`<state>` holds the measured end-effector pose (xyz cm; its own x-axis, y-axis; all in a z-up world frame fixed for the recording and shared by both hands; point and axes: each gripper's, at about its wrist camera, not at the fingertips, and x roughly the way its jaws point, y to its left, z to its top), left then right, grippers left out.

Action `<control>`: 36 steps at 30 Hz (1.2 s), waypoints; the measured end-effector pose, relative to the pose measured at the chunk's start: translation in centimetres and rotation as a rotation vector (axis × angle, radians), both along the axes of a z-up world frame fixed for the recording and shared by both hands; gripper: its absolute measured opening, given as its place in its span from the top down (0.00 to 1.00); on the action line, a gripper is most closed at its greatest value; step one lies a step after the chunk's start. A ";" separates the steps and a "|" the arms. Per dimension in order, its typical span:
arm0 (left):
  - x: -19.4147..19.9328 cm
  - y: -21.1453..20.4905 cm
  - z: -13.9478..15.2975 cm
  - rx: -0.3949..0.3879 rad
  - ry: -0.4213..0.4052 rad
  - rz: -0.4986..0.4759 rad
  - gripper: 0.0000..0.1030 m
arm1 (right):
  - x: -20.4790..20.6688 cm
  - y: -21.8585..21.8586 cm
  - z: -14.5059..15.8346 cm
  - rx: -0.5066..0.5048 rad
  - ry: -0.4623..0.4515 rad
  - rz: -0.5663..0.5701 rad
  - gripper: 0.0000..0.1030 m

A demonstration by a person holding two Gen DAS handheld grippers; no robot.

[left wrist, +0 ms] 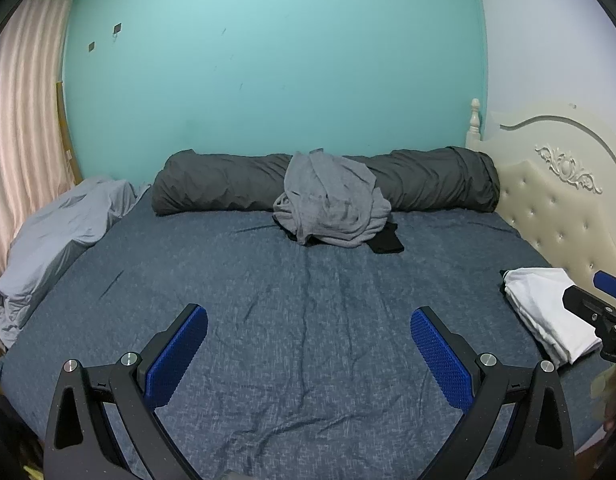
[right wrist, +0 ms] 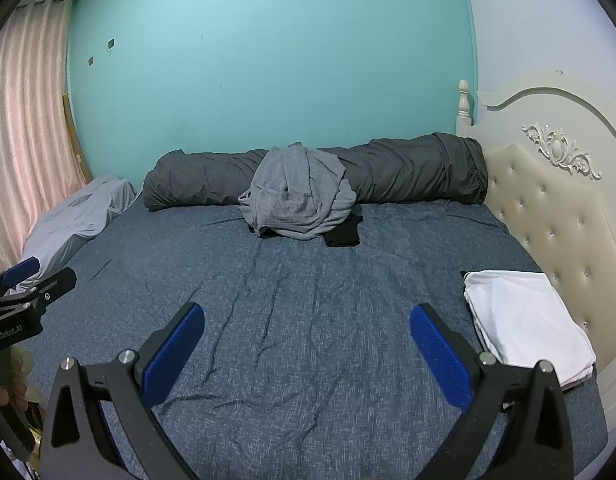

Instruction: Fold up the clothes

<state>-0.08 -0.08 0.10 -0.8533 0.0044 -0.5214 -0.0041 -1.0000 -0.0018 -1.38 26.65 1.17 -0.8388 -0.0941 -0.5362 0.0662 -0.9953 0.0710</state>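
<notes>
A crumpled grey garment (left wrist: pixel 332 200) (right wrist: pixel 297 196) lies in a heap at the far middle of the bed, on top of a black garment (left wrist: pixel 386 242) (right wrist: pixel 342 236). A folded white garment (left wrist: pixel 548 312) (right wrist: pixel 528 320) lies at the right edge by the headboard. My left gripper (left wrist: pixel 308 340) is open and empty above the near part of the blue bedsheet (left wrist: pixel 308 300). My right gripper (right wrist: pixel 308 340) is open and empty, also above the near sheet (right wrist: pixel 308 300). Each gripper shows at the edge of the other's view.
A dark grey rolled duvet (left wrist: pixel 235 184) (right wrist: pixel 408 172) lies along the teal wall. A light grey pillow (left wrist: pixel 59 232) (right wrist: pixel 79 216) sits at the far left by the pink curtain (left wrist: pixel 19 140). A cream tufted headboard (left wrist: pixel 556 208) (right wrist: pixel 548 208) borders the right side.
</notes>
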 end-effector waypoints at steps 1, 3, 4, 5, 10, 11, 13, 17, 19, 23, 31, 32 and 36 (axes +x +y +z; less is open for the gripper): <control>0.0 0.0 0.0 0.001 0.000 -0.001 0.00 | 0.0 0.0 0.0 0.000 0.000 0.000 0.00; -0.1 -0.2 0.3 0.004 0.001 -0.003 0.00 | 0.1 0.0 -0.1 0.000 0.001 0.000 0.00; -0.2 -0.2 0.1 -0.001 -0.004 -0.004 0.00 | 0.2 0.0 -0.1 0.001 0.001 0.000 0.00; -0.3 -0.1 -0.1 -0.006 -0.010 -0.005 0.00 | 0.2 0.1 -0.1 0.001 0.001 0.001 0.00; 0.2 -0.2 -0.3 -0.005 -0.002 -0.001 0.00 | -0.2 0.2 -0.2 -0.002 -0.003 0.000 0.00; 0.0 -0.2 -0.2 -0.008 -0.007 -0.001 0.00 | -0.3 0.3 -0.2 -0.004 -0.005 0.000 0.00; -0.1 -0.1 -0.3 -0.008 -0.010 -0.002 0.00 | -0.3 0.3 -0.3 -0.002 -0.005 -0.001 0.00; -0.2 -0.1 -0.4 -0.010 -0.011 -0.001 0.00 | -0.2 0.4 -0.4 -0.003 -0.005 -0.003 0.00; -0.2 -0.2 -0.5 -0.010 -0.011 0.000 0.00 | -0.2 0.4 -0.3 -0.002 -0.005 -0.003 0.00; -0.2 -0.2 -0.6 -0.008 -0.013 0.001 0.00 | -0.2 0.6 -0.1 -0.007 -0.006 -0.007 0.00; 0.0 -0.1 -0.7 -0.008 -0.014 0.002 0.00 | -0.2 0.4 -0.3 -0.003 -0.007 -0.007 0.00; 0.0 -0.1 -0.6 -0.008 -0.014 0.002 0.00 | -0.2 0.4 -0.4 -0.003 -0.007 -0.007 0.00; 0.0 -0.1 -0.6 -0.008 -0.015 0.002 0.00 | -0.2 0.4 -0.4 -0.002 -0.006 -0.007 0.00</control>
